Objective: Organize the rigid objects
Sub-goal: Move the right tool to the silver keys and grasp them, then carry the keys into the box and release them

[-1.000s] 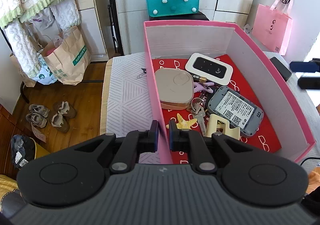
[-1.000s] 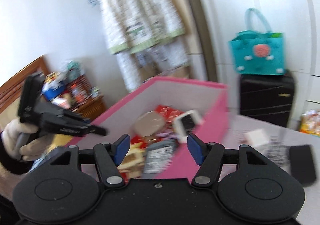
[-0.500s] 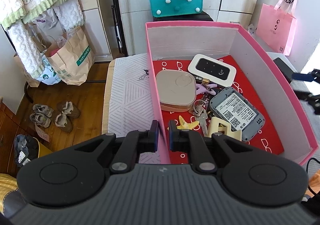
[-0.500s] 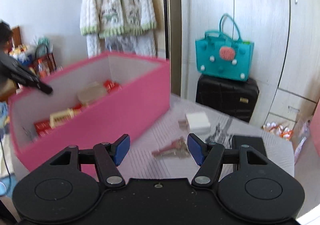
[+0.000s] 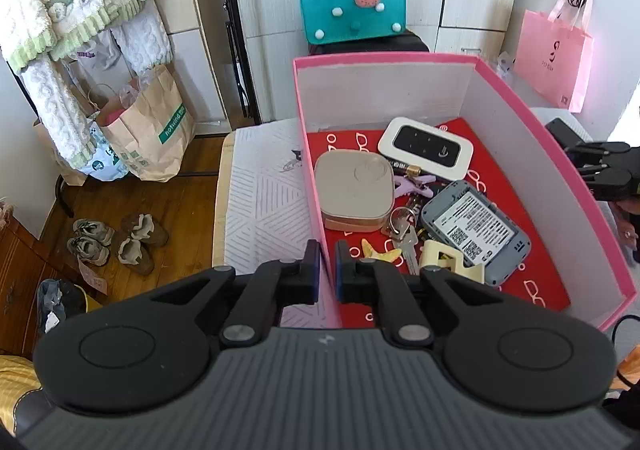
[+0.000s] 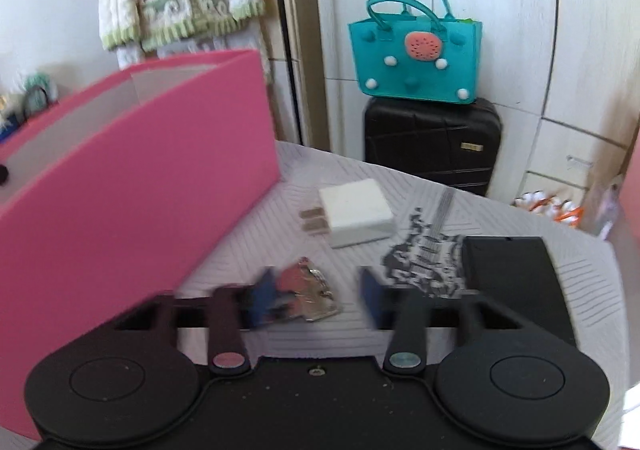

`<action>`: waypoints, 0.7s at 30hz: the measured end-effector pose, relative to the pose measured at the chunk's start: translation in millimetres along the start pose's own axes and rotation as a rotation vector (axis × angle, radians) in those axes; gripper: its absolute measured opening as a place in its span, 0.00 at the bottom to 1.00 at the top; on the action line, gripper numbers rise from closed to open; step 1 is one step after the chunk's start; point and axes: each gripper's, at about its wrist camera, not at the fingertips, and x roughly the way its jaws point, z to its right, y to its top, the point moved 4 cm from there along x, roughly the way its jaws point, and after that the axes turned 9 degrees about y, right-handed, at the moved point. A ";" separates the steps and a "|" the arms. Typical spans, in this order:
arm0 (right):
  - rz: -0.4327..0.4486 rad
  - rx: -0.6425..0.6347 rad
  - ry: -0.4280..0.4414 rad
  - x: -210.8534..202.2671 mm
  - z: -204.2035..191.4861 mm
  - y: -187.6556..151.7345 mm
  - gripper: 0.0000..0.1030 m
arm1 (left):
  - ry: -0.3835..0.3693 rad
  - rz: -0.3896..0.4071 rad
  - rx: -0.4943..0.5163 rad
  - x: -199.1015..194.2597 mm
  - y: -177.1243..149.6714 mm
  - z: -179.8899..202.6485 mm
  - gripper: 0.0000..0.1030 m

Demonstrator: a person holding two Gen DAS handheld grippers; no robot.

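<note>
My left tool (image 5: 327,266) is clamped on the near wall of the pink box (image 5: 552,154), one finger outside and one inside. Inside the box, on its red floor, I see a beige square case (image 5: 354,190) against the left wall, a white-and-black pocket router (image 5: 426,146) toward the back, a grey router lying back-up (image 5: 476,230), a bunch of keys (image 5: 402,230), a lilac clip (image 5: 412,184) and a cream plastic piece (image 5: 444,260) near my fingers.

My right tool (image 6: 316,298) is low over the bench (image 6: 420,186), just right of the box, and its jaws are closing. A red-tagged key bunch (image 6: 308,294) lies between them; the frame is smeared there, so I think the pads are not yet pressing on it, though I can't be sure. Beyond it a white charger (image 6: 356,212) with its two prongs lies flat, and a black flat case (image 6: 516,278) rests to the right, both apart from the keys. In the left view the right tool (image 5: 592,166) shows past the box's right wall
</note>
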 end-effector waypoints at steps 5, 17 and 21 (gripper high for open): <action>0.043 0.019 0.021 -16.3 -10.3 3.2 0.04 | -0.002 0.010 -0.004 -3.6 -0.7 -0.3 0.06; 0.171 -0.039 0.064 -82.2 -51.2 46.6 0.04 | 0.005 -0.009 0.053 -3.4 0.9 4.3 0.06; 0.198 -0.057 0.114 -99.9 -66.8 67.4 0.04 | -0.014 -0.048 0.033 -0.1 4.8 1.8 0.07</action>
